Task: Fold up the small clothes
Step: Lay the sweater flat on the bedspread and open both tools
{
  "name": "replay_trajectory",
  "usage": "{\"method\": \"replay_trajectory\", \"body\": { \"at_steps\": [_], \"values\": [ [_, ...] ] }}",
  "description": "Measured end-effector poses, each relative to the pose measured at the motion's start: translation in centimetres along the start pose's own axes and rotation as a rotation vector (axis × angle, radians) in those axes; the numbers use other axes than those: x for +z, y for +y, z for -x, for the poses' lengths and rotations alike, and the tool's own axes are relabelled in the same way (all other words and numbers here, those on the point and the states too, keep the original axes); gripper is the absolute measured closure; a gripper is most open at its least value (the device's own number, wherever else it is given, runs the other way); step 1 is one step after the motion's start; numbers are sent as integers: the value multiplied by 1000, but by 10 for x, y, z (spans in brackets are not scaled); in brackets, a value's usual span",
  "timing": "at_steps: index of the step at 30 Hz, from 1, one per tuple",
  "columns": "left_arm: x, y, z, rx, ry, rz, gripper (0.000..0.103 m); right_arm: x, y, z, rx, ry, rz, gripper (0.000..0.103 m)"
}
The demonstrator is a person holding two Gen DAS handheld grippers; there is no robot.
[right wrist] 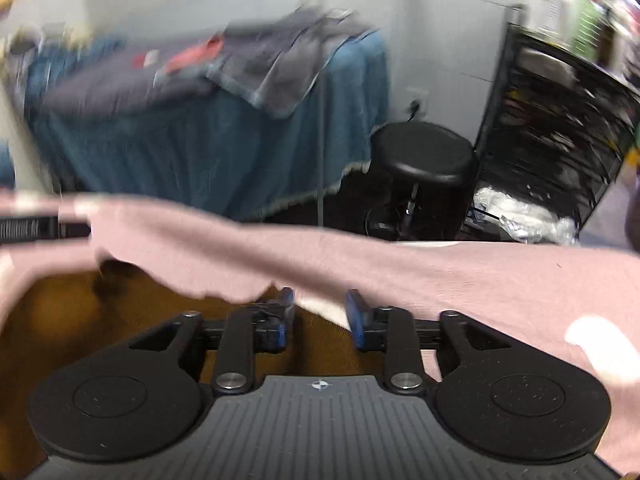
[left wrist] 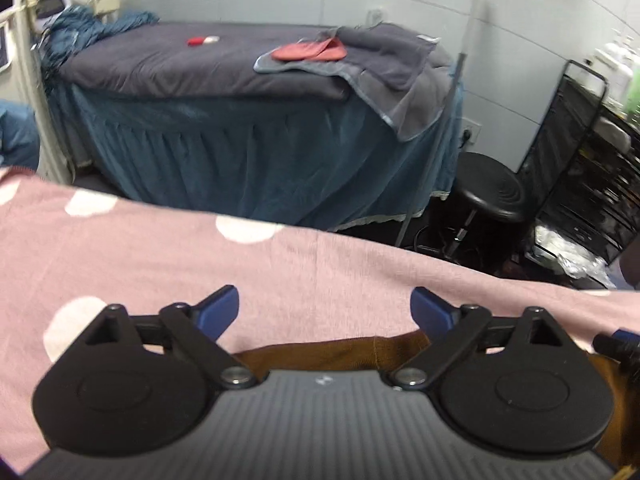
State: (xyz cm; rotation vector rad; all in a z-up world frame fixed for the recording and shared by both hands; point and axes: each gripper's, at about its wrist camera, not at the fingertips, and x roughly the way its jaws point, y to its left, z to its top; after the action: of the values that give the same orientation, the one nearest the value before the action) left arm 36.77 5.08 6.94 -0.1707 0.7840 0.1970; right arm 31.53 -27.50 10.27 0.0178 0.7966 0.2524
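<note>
A brown garment (left wrist: pixel 344 354) lies on a pink sheet with white dots (left wrist: pixel 160 264), close under my left gripper (left wrist: pixel 325 308), which is wide open and empty above the garment's far edge. In the right wrist view the brown garment (right wrist: pixel 72 320) lies at the lower left, with a pink cloth edge (right wrist: pixel 224 264) over its far side. My right gripper (right wrist: pixel 320 312) is partly open with its blue fingertips (right wrist: pixel 286 312) at that edge; nothing is clamped between them. The view is blurred.
Beyond the pink surface stands a bed with a teal skirt (left wrist: pixel 248 160), grey towels and a red cloth (left wrist: pixel 308 51) on top. A black round stool (left wrist: pixel 490 188) and a black wire shelf cart (left wrist: pixel 580 168) stand at the right.
</note>
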Motion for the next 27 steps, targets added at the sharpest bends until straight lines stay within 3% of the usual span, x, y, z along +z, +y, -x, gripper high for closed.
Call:
{"method": "replay_trajectory", "body": {
  "at_steps": [7, 9, 11, 13, 16, 20, 27],
  "values": [
    [-26, 14, 54, -100, 56, -40, 8, -26, -20, 61, 39, -11, -116, 42],
    [-47, 18, 76, -114, 56, -59, 7, -36, -23, 80, 40, 4, -124, 32],
    [-70, 19, 98, -116, 70, -111, 4, -50, -25, 104, 40, 15, -117, 16],
    [-93, 19, 120, -134, 89, -174, 4, -66, -27, 129, 14, 8, -108, 9],
    [-127, 19, 153, -154, 124, -231, 1, -89, -27, 167, -29, 9, -96, 8],
    [-167, 23, 192, -159, 192, -226, 0, -116, -29, 208, -73, 38, -131, 7],
    [-208, 20, 241, -181, 245, -283, 0, -164, -32, 268, -109, 108, -168, 8]
  ]
}}
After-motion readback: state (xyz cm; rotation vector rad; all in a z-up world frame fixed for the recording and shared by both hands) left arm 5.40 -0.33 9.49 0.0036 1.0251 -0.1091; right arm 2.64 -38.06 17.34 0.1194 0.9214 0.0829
